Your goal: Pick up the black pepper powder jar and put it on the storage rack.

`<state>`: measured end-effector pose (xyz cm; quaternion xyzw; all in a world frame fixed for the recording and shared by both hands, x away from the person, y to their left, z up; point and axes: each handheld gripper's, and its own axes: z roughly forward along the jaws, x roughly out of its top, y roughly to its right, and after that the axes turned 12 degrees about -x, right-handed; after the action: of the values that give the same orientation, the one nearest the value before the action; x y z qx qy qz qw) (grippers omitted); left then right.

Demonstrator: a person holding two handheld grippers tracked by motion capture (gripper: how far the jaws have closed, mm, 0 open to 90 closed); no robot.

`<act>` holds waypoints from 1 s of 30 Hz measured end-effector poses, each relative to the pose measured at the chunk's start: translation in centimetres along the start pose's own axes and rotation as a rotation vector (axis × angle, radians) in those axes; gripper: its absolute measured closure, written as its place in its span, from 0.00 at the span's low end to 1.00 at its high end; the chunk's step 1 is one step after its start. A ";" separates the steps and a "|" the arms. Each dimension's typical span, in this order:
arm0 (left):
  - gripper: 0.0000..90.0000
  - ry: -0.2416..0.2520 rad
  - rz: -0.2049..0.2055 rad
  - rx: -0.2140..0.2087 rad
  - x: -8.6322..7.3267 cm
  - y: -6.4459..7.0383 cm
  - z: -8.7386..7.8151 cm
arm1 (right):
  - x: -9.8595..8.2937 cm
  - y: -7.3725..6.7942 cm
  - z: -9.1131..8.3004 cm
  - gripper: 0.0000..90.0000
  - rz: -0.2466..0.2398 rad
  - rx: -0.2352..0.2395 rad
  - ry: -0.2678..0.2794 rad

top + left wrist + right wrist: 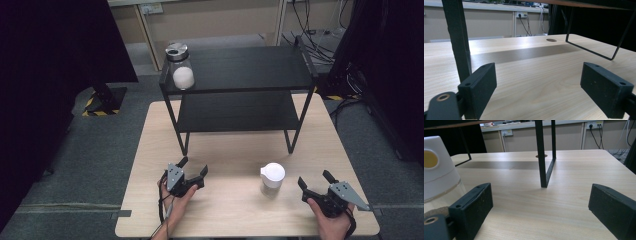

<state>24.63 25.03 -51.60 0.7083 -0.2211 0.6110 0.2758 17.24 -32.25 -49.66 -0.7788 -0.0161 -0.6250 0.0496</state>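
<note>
A clear jar with a white lid (272,179) stands on the wooden table (235,150) between my two grippers; it sits at the left edge of the right gripper view (437,170). My left gripper (194,169) rests open on the table, near the front left leg of a black two-tier shelf (240,95). My right gripper (315,180) stands open to the right of the jar, nothing between its jaws. Another jar with a silver lid (180,66), holding something white, stands on the shelf's top left corner.
The shelf's front left leg (457,40) rises close ahead of my left gripper (539,92). Its front right leg (545,152) stands ahead of my right gripper (540,210). Black curtains hang at both sides, and cables lie on the floor at the back right.
</note>
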 end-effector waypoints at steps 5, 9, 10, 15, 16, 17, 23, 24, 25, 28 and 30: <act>0.14 0.006 -0.004 0.000 -0.1 0.0 0.0 | 0.0 0.3 0.1 0.06 -0.008 0.017 -0.001; 0.14 0.006 -0.004 -0.001 -0.1 0.0 0.0 | 0.2 0.5 0.1 0.06 -0.031 0.047 -0.008; 0.14 0.005 -0.004 -0.002 -0.1 0.0 0.0 | 0.2 0.5 0.1 0.06 -0.039 0.051 -0.007; 0.14 0.004 -0.007 -0.001 0.0 -0.1 0.0 | 0.2 0.9 0.1 0.06 -0.052 0.100 -0.009; 0.14 0.004 -0.007 -0.001 0.0 -0.1 0.0 | 0.3 1.0 0.1 0.06 -0.055 0.112 -0.010; 0.14 0.004 -0.007 -0.001 0.0 -0.1 0.0 | 0.3 1.0 0.1 0.06 -0.061 0.123 -0.011; 0.14 0.005 -0.007 -0.001 -0.1 0.0 0.0 | 0.5 1.1 0.1 0.06 -0.085 0.170 -0.008; 0.14 0.007 -0.008 -0.001 -0.1 0.0 0.0 | 0.6 1.1 0.1 0.06 -0.089 0.177 -0.009; 0.14 0.007 -0.009 -0.001 -0.1 -0.1 0.0 | 0.6 1.2 0.2 0.07 -0.094 0.191 -0.008; 0.14 0.004 -0.011 -0.002 0.0 -0.1 0.0 | 0.8 1.3 0.3 0.08 -0.113 0.223 -0.011; 0.14 0.005 -0.013 -0.003 0.0 -0.1 0.0 | 1.0 1.2 0.3 0.08 -0.132 0.248 -0.019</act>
<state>24.69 25.13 -51.65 0.7078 -0.2168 0.6107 0.2811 17.89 -33.48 -48.88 -0.7697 -0.1448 -0.6129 0.1042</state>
